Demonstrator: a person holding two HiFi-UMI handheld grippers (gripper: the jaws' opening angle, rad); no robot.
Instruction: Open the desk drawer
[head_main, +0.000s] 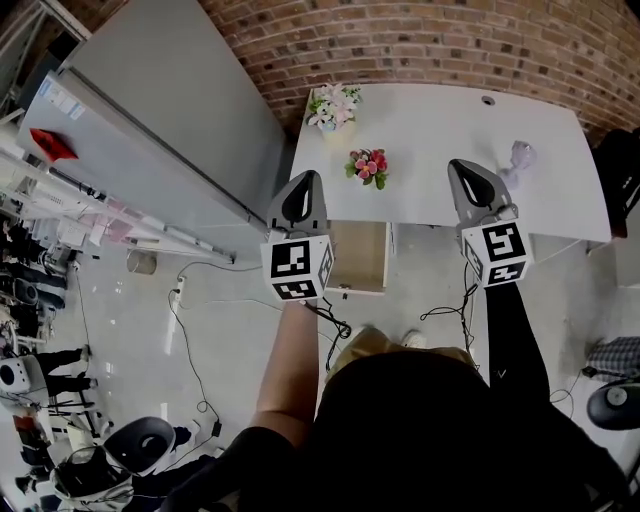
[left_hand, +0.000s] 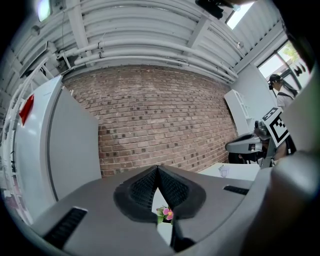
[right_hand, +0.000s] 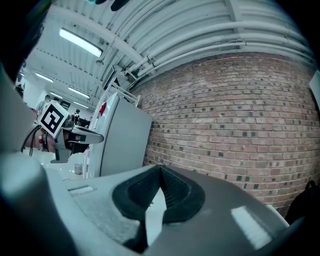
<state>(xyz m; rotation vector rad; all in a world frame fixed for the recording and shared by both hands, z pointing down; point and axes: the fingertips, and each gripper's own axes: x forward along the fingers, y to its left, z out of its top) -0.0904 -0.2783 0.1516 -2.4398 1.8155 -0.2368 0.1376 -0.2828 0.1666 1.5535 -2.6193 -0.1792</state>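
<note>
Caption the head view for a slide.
Left gripper and right gripper, jaws shut, before a white desk with its drawer open.

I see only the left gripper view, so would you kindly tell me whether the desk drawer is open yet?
Observer: Yes, the drawer stands pulled out below the desk front edge.
Operator: Is anything inside it?
Observer: What the head view shows of its inside looks bare.
Operator: And the right claw?
Observer: The right claw is shut on nothing.
</note>
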